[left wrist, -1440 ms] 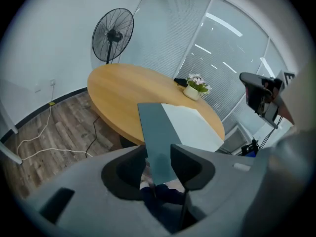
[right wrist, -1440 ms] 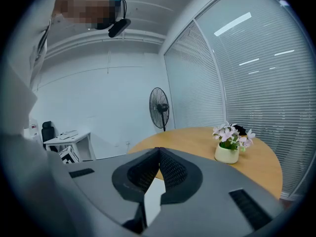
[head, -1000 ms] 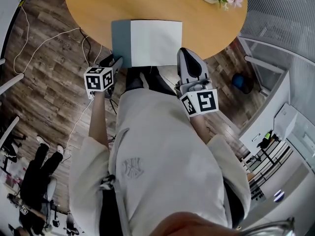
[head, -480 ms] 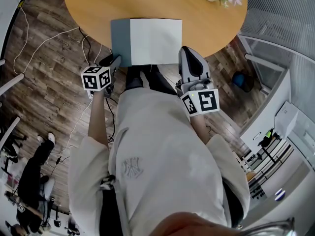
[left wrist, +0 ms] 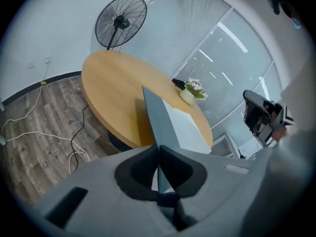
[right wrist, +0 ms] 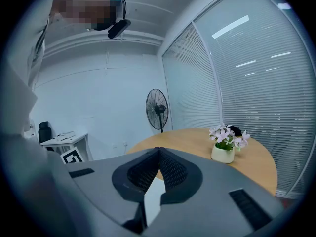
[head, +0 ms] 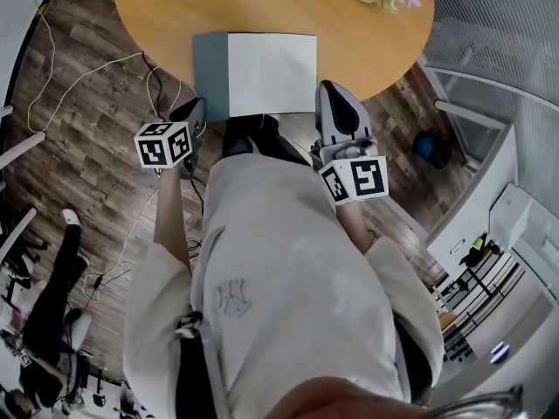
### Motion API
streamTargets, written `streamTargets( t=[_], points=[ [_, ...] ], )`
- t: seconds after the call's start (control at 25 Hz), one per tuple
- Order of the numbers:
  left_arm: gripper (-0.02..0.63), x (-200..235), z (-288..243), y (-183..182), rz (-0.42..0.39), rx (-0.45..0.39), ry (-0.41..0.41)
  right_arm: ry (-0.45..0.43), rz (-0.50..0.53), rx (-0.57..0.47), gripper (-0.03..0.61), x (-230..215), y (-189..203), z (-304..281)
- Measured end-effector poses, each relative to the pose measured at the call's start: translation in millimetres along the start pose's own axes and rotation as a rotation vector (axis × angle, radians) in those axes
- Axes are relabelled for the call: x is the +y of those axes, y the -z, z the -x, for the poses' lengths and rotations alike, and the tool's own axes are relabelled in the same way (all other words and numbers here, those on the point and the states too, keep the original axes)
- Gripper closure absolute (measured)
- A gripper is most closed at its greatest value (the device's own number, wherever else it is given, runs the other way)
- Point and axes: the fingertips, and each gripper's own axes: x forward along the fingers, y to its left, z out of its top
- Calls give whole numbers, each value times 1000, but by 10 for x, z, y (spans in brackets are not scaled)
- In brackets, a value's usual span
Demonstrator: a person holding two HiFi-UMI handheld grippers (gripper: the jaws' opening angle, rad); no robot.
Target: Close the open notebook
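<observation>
Head view: the open notebook (head: 271, 72) lies at the near edge of the round table (head: 175, 7). My left gripper (left wrist: 158, 147) is closing its jaws on the grey cover (left wrist: 157, 117) and sits slightly higher than a second ago, so the fold-over can begin. My right gripper (right wrist: 159, 149) hovers nearby, jaws together.

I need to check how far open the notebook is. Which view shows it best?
The head view: the whole notebook lies open on the table, grey cover beside white page. The left gripper view shows only its cover nearly edge-on in the left hand-held gripper, jaws closing; the right gripper view only a white sliver.
</observation>
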Motion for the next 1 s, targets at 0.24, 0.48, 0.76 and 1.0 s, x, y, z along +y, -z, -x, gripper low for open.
streamTargets(
  t=[0.24, 0.48, 0.76, 1.0],
  points=[
    [589, -259, 150, -135, -12, -27, -12, 9, -12, -37, 584, -124, -106, 68],
    [589, -516, 238, -240, -19, -45, -16, 12, -24, -62, 584, -220, -125, 150],
    [591, -751, 265, -288, -34, -78, -38, 15, -41, -87, 584, -346, -127, 322],
    [591, -913, 284, -314, -59, -106, -58, 6, -46, -111, 584, -442, -150, 470]
  ],
)
